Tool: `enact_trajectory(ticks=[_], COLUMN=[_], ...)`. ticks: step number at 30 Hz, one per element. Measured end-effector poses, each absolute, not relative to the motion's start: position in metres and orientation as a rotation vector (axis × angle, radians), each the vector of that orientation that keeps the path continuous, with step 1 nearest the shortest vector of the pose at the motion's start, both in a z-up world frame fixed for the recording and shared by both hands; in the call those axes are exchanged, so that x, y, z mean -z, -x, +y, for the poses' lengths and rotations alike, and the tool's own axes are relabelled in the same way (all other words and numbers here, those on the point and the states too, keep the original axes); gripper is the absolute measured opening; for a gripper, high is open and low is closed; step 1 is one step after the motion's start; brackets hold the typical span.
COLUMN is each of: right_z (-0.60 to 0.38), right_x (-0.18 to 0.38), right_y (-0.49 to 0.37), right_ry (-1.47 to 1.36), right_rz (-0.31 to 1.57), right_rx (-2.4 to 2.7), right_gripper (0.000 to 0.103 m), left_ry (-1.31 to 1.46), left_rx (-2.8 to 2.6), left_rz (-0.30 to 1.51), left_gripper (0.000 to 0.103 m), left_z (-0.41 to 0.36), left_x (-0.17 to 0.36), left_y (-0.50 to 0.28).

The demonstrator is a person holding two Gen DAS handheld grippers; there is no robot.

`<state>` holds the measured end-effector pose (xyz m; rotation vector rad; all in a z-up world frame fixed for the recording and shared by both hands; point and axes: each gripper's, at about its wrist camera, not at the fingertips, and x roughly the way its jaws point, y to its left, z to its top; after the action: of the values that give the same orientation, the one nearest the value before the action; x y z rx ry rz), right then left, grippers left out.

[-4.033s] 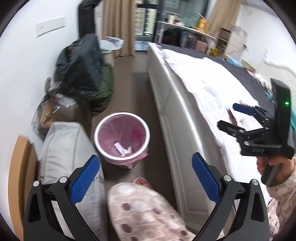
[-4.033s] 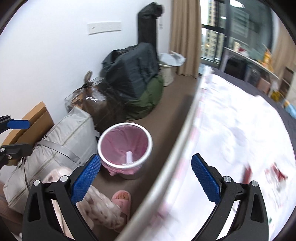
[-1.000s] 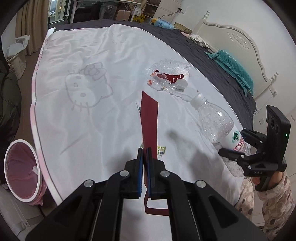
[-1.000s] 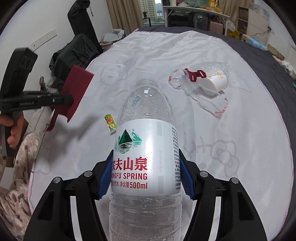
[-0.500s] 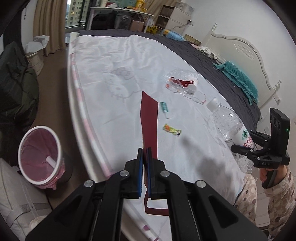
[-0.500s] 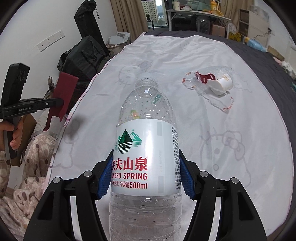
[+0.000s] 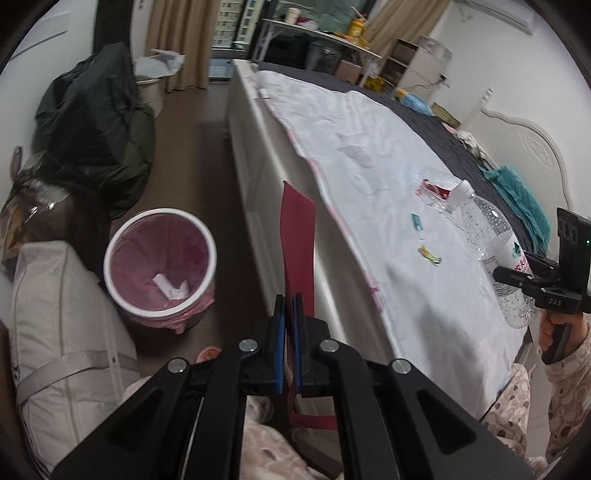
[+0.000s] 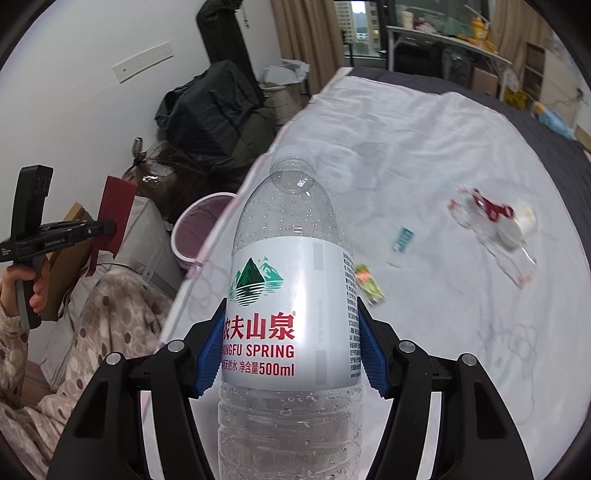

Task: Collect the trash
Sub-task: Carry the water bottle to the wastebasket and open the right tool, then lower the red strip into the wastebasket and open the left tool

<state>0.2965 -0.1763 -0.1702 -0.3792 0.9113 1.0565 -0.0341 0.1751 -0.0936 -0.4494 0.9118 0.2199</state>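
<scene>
Clear glossy plastic water bottle [image 8: 291, 295] with a smooth paper-like label; matt dark-red card strip [image 7: 297, 251]; thin pink plastic liner in the bin [image 7: 159, 258]; soft white cloth bedsheet [image 7: 369, 177].

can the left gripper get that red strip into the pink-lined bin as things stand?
Probably yes. The left gripper is shut on the red strip, already out past the bed edge, and the bin stands open-topped on the floor with nothing between.

White walls [image 7: 44, 22], brown floor [image 7: 192, 155], beige curtains [image 7: 177, 40], bed [image 7: 369, 155] with white headboard [image 7: 532, 147].
</scene>
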Motion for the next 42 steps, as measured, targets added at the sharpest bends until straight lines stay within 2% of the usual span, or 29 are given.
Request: enact_trajectory(ticks=[15,25,30,31,32,36,42], right_z=[-0.021,0.088,0.149,0.163,0.174,0.192,0.176], right_x=[0.166,0.202,0.22,0.226,0.229,0.228,0.214], right_y=[-0.256,-0.239,-0.231,-0.229,-0.227,-0.218,-0.23], right_ry=[0.546,0.654,0.7,0.734,0.767,0.83,0.786], right_rz=[0.897,0.948,0.881,0.854,0.819,0.705,0.711], right_rx=[-1.279,-1.387,-1.411,-1.389,-1.356,-1.308,-1.307], right_gripper=[0.061,0.061,0.062,0.073,0.093,0.096,0.096], left_ry=[0.572,0.639,0.661,0.664,0.664,0.672,0.664], left_rx=[-0.466,-0.578,-0.608,-0.612,-0.617,-0.621,-0.612], left_rz=[0.856,0.807,0.786,0.789,0.794,0.803,0.807], left_gripper=[0.004,0.004,0.004,0.004,0.004,0.004,0.004], left_z=[0.262,0.303,0.317,0.319,0.32,0.323,0.323], left_x=[0.105,0.105,0.106,0.107,0.108,0.111,0.111], left_y=[0.126,0.167,0.174,0.174,0.173,0.172,0.166])
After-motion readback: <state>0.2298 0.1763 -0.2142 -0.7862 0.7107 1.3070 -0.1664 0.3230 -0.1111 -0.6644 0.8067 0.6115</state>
